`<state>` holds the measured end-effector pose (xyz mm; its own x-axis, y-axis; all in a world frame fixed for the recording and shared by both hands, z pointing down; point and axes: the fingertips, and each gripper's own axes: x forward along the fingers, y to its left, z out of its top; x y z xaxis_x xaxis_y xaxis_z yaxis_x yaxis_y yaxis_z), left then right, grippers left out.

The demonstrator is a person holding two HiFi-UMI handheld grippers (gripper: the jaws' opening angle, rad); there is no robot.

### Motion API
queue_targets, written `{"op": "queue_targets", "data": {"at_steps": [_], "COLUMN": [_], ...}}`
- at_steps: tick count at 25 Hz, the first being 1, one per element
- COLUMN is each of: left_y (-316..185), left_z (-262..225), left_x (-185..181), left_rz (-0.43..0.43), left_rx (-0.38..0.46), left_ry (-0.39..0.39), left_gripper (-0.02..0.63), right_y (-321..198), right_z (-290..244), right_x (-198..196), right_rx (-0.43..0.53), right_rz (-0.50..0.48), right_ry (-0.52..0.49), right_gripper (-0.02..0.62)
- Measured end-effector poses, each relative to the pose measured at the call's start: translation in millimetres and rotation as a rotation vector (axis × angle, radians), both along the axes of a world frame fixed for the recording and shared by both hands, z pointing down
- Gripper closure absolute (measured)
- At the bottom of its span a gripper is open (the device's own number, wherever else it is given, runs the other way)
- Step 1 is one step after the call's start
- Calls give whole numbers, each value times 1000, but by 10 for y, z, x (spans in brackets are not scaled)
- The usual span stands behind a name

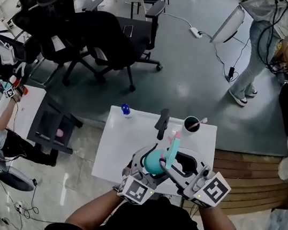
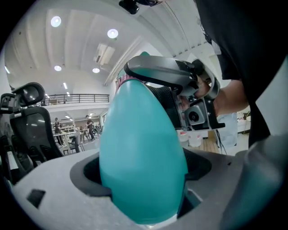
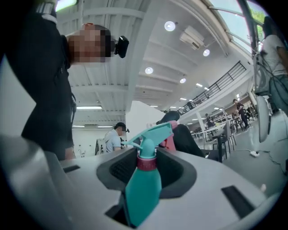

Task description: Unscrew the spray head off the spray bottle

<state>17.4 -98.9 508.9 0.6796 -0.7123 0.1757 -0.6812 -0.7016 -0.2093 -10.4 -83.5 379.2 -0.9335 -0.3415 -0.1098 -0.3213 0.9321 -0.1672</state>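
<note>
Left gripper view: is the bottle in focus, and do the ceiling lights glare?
Left gripper view: the spray bottle looms close and soft-edged; ceiling lights bright, no washout. Right gripper view: spray head fairly sharp, room lines bowed by the wide lens.

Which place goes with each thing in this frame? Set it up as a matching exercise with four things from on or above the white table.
Things:
1. teal plastic spray bottle
2. small blue round object
3. dark round cup
4. black elongated object

Places:
A. far edge of the white table, toward the right
B. held above the table in the left tongs and right tongs
C. near the table's far left corner
D. far edge, between the other two table items

Pairs: 1-B, 2-C, 3-A, 4-D
</note>
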Motion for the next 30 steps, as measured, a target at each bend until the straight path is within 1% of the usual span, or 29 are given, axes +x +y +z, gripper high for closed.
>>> {"op": "queue_targets", "data": {"at_steps": [3,7,9,10,11,12,14,19,21,24,26,27,30], "left_y": [111,250,293,295,277,244,160,-8,-85,-179,-215,-224,-234], "left_z": [2,-142,-226,-244,-251,-250,-216,25,55,96,83,79,79], "left_x": [54,144,167,167,162,154,132,45,2,-78,-105,-113,-141], "left_rz": [108,248,289,294,287,271,225,115,54,-33,-67,-74,-89], "left_rx": [4,-3,-3,-1,0,0,3,11,4,7,20,29,43], "left_ry": [8,34,45,45,44,42,30,-25,-34,-58,-81,-97,-117], "left_gripper": [138,138,138,138,138,138,138,139,139,139,139,138,138], "right_y": [113,264,320,323,304,270,185,24,-16,-95,-174,-206,-221], "right_z": [-34,-101,-129,-138,-145,-149,-141,0,68,116,103,95,107], "right_x": [7,28,40,47,54,60,79,163,169,149,134,117,33], "right_rx": [65,144,165,173,179,180,157,30,-5,-33,-46,-51,-48], "right_rz": [-97,-240,-291,-299,-292,-273,-216,-38,27,96,130,135,115], "right_ry": [25,42,39,38,35,30,7,-46,-44,-34,-33,-34,-36], "right_gripper": [456,456,454,453,443,394,345,350,352,371,387,407,431]}}
